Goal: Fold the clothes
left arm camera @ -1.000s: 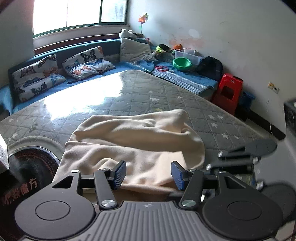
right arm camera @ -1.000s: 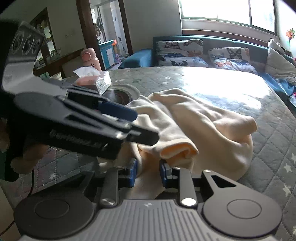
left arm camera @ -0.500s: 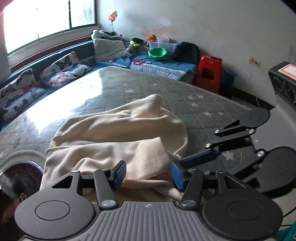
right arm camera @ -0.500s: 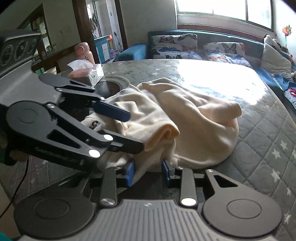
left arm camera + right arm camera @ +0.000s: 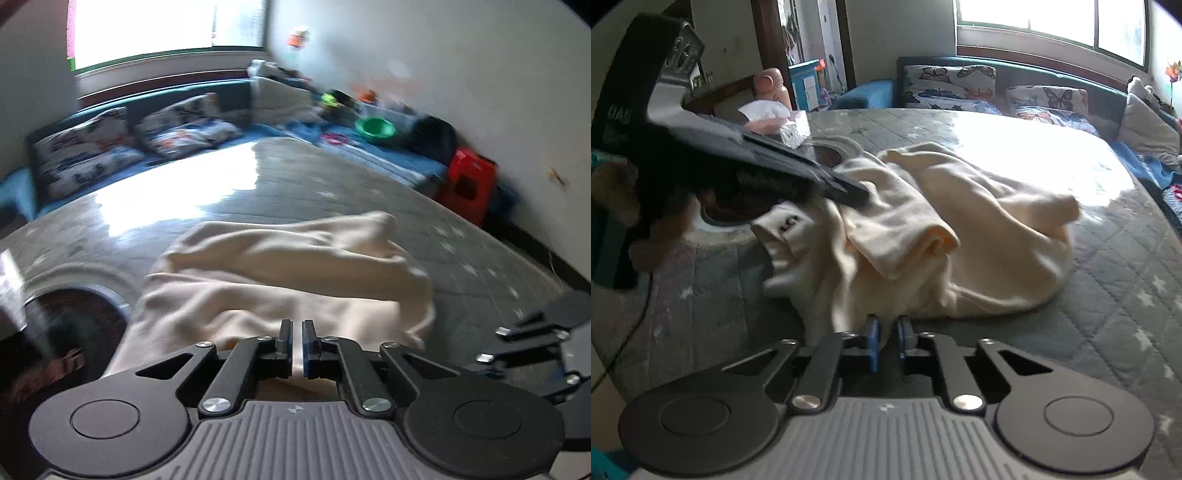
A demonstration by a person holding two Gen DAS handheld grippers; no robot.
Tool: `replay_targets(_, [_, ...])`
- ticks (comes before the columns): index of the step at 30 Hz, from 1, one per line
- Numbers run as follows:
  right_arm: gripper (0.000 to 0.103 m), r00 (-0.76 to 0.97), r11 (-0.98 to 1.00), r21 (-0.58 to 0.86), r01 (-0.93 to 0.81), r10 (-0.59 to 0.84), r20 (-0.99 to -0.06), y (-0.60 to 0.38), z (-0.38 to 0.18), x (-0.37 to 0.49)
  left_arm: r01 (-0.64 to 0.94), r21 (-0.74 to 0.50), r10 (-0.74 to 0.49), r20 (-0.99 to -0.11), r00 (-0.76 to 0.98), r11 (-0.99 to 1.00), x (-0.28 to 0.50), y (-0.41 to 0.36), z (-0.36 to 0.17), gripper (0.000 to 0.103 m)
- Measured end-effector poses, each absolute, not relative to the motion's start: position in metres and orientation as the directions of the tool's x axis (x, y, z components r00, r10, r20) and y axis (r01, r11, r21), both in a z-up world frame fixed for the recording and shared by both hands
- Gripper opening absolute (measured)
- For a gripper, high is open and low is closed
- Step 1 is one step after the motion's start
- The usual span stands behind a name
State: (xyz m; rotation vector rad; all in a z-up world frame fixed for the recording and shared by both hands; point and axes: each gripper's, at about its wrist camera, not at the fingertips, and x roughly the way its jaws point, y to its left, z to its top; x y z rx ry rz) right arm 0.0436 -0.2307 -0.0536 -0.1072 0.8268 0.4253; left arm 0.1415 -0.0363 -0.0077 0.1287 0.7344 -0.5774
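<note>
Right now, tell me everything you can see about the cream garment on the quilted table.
The cream garment is soft, fleecy-looking cloth lying crumpled in loose folds on the grey quilted table cover. One edge bears a small dark mark, and a flap shows a yellower inner side. The left gripper and right gripper each have their jaws shut on its near edge, and one corner overlaps the round inset.

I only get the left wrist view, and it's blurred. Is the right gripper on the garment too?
Observer: Yes. The right gripper is shut on the garment at its near edge.
Operator: Where does my left gripper hold it?
Observer: The left gripper bites a fold on the far left, just above a printed tag.
Operator: Anything beyond that?
Observer: A pink bottle stands behind a tissue box.
</note>
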Motion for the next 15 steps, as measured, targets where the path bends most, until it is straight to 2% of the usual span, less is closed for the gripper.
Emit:
replay_targets(4, [0.004, 0.597, 0.927, -0.001, -0.375, 0.240, -0.766, -0.254, -0.056, 0.031, 0.534, -0.081, -0.445, -0.666, 0.599, 0.842, 0.136, -0.023, -0.005, 0.007])
replay_targets(7, [0.004, 0.610, 0.932, -0.033, -0.361, 0.209, -0.764, -0.263, -0.050, 0.028, 0.519, -0.051, -0.413, -0.675, 0.612, 0.853, 0.132, -0.017, -0.009, 0.016])
replay_targets(12, [0.011, 0.640, 0.925, 0.017, -0.380, 0.276, -0.717, -0.257, -0.038, 0.035, 0.508, 0.000, -0.370, -0.685, 0.627, 0.861, 0.115, -0.008, -0.014, 0.056])
replay_targets(13, [0.013, 0.640, 0.916, 0.032, -0.400, 0.304, -0.705, -0.251, -0.035, 0.038, 0.500, 0.031, -0.346, -0.685, 0.642, 0.866, 0.111, -0.006, -0.015, 0.058])
replay_targets(15, [0.025, 0.635, 0.897, 0.050, -0.439, 0.350, -0.689, -0.237, -0.033, 0.040, 0.465, 0.048, -0.310, -0.686, 0.658, 0.884, 0.113, 0.001, -0.017, 0.066])
